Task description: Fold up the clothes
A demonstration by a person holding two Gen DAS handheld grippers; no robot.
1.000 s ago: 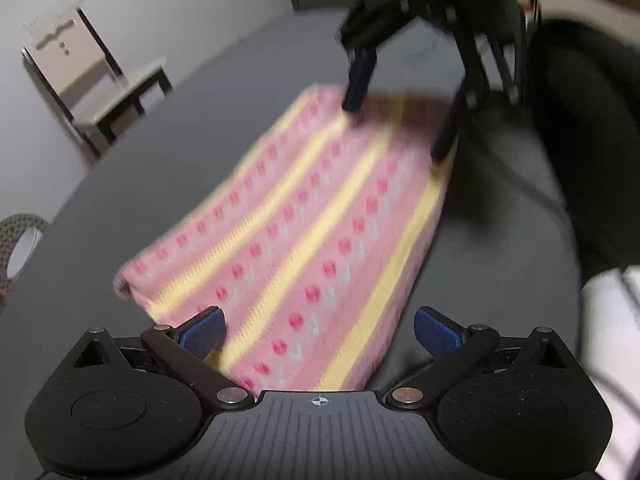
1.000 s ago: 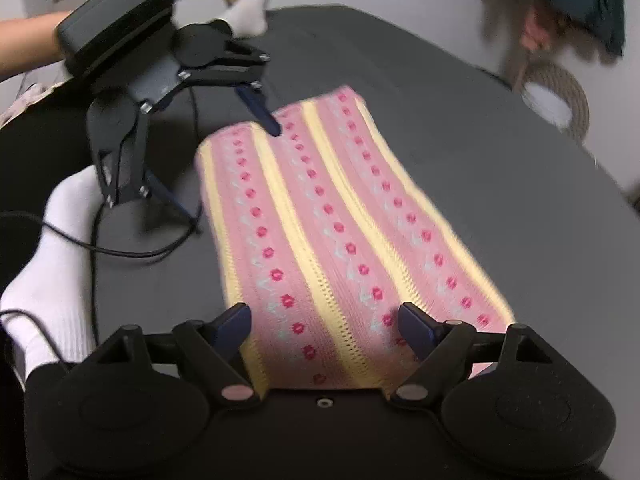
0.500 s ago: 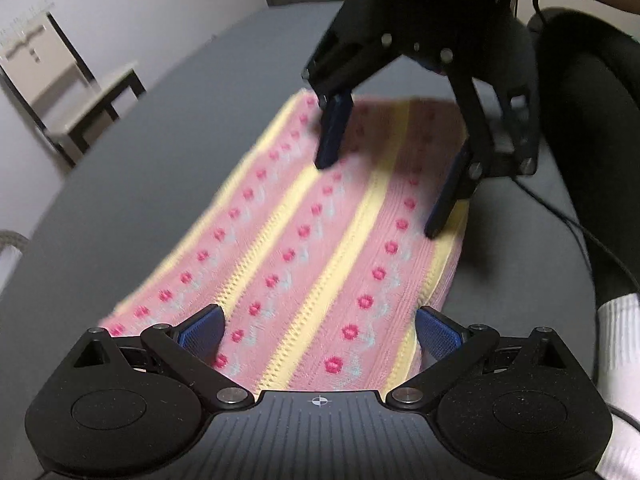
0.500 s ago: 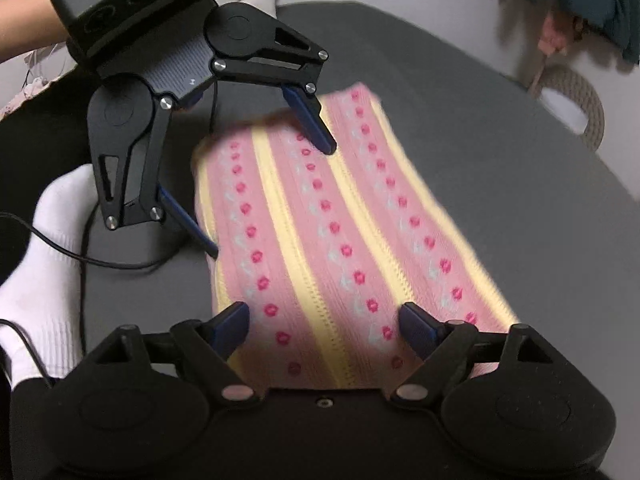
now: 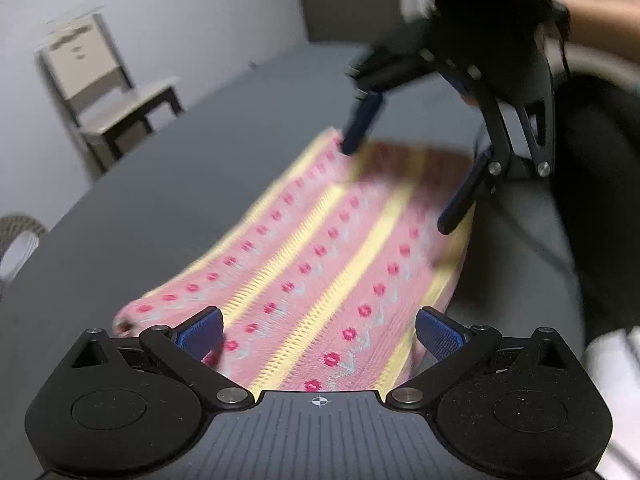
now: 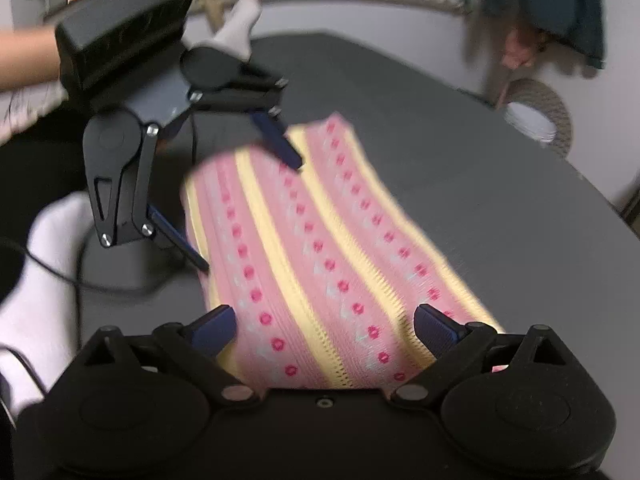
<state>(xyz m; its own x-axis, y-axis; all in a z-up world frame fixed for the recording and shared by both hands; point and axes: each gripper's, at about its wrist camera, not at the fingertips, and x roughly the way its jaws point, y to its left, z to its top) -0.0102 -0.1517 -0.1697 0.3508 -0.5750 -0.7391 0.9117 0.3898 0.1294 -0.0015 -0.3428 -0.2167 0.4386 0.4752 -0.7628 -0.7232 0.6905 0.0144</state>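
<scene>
Right now you hold two grippers, one over each short end of a single pink-and-yellow striped knit cloth (image 5: 320, 248) lying flat on the dark grey table (image 5: 168, 200). Nearest, your left gripper (image 5: 319, 330) is spread wide, its two blue pads (image 5: 200, 330) straddling the cloth's near end. At the far end your right gripper (image 5: 404, 168) is likewise spread, gripping nothing. Beyond the cloth, one pale chair (image 5: 108, 92) stands off the table.

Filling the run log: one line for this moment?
left gripper: open | right gripper: open | pink striped cloth: flat on grey table, ungrasped
</scene>
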